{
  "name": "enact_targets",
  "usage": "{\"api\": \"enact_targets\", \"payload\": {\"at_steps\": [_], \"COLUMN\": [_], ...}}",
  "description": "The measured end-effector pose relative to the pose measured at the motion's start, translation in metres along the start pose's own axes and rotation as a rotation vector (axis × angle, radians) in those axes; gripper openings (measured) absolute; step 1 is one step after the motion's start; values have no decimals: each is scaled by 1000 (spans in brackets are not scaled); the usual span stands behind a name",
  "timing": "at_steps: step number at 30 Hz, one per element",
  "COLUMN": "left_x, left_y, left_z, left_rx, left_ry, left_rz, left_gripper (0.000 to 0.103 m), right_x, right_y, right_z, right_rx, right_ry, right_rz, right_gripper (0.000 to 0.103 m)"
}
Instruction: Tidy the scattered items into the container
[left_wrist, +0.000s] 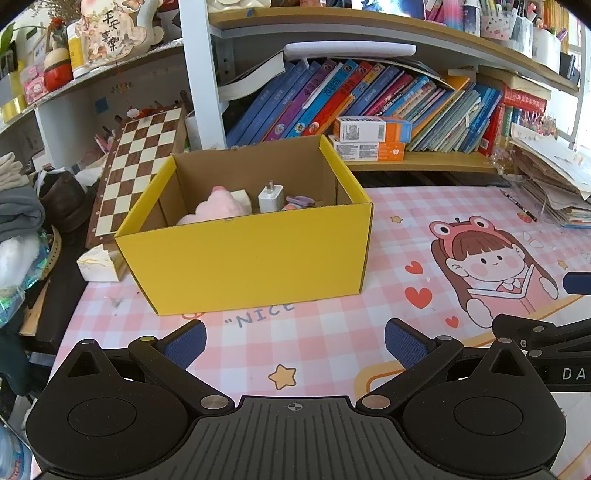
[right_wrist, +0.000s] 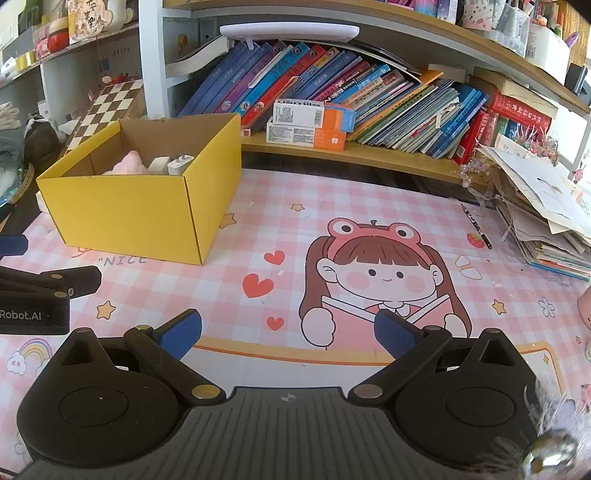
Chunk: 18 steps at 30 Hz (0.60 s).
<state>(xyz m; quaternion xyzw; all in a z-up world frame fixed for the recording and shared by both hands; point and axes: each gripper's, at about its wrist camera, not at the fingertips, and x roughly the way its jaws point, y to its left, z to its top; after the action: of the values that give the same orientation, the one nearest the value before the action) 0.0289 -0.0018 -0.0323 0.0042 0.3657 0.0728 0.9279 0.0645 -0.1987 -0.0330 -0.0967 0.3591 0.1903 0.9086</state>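
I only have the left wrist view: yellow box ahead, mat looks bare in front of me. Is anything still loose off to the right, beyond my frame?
Observer: Yes. The right wrist view shows a small pink item at the far right edge of the mat, cut off by the frame.
Operator: Anything nearer the right gripper?
Observer: A fuzzy thing with a metal bell shows in that view's bottom right corner, beside the right gripper, which is open and empty. I cannot tell what the fuzzy thing rests on.
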Motion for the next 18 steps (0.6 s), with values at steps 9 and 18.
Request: {"api": "enact_targets", "payload": {"at_steps": [9,18], "left_x": [2,4], "left_y": [1,4], "left_z": [0,-3], "left_rx": [-1,-29], "left_ry": [9,17], "left_rz": [-1,-24], "left_gripper": [103,103], "right_x": [2,5], "right_y": [1,1], "right_z": [0,-1], "right_rx": [1,1], "right_ry": [6,23], "right_rz": [0,1], "right_gripper": [101,101]}}
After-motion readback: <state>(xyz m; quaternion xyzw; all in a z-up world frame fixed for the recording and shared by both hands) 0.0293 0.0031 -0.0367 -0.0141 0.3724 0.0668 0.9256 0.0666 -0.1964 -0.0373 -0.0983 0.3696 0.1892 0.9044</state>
